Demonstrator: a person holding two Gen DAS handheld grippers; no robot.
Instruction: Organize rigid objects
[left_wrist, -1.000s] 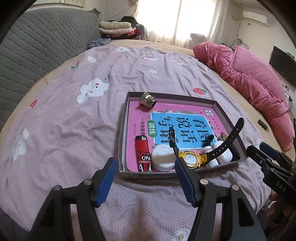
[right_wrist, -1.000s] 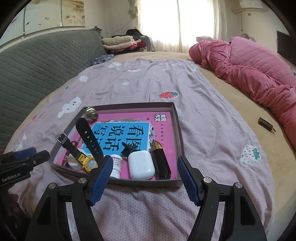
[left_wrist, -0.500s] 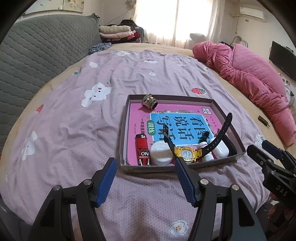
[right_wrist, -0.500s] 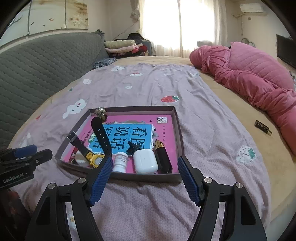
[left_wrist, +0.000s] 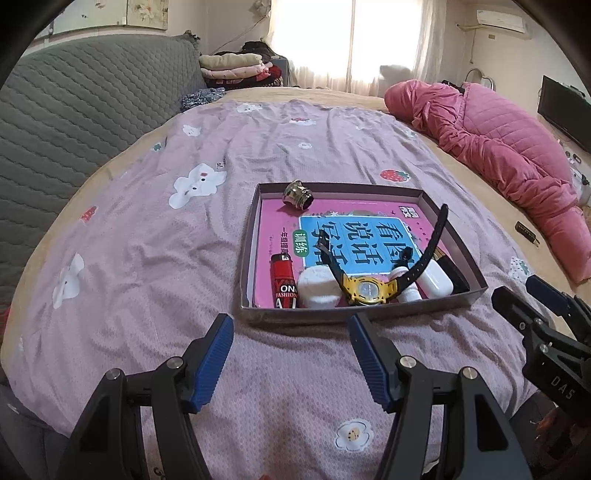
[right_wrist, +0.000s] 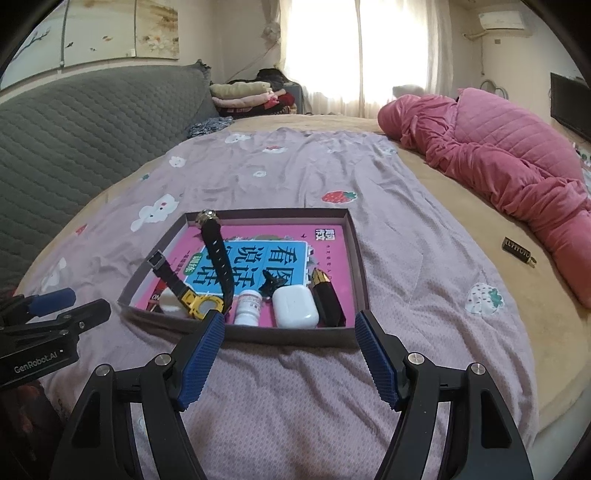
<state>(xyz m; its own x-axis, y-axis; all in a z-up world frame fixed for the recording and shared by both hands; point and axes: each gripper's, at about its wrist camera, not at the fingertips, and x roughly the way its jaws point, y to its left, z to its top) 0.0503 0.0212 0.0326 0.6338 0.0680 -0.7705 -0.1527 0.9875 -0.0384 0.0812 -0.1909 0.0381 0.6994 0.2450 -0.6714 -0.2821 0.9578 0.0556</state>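
A shallow brown box (left_wrist: 246, 258) (right_wrist: 360, 258) lies on the purple bedsheet, lined with a pink and blue book cover. In it are a yellow watch with black strap (left_wrist: 365, 290) (right_wrist: 201, 304), a red lighter (left_wrist: 283, 282), a round white case (left_wrist: 318, 286), a white earbud case (right_wrist: 295, 306), a small white bottle (right_wrist: 248, 306), a black and gold lipstick (right_wrist: 327, 297), a black clip (right_wrist: 271, 286) and a brass fitting (left_wrist: 298, 195). My left gripper (left_wrist: 290, 341) and right gripper (right_wrist: 290, 338) are open and empty, just in front of the box's near edge.
A small dark metal object (right_wrist: 517, 252) lies on the tan mattress to the right. A pink quilt (right_wrist: 517, 166) is heaped along the right side. A grey headboard (left_wrist: 74, 103) runs along the left. Folded clothes (right_wrist: 251, 94) sit at the far end.
Both grippers have drawn back from the box and risen a little, so the box looks smaller and farther. The objects in the box have not moved.
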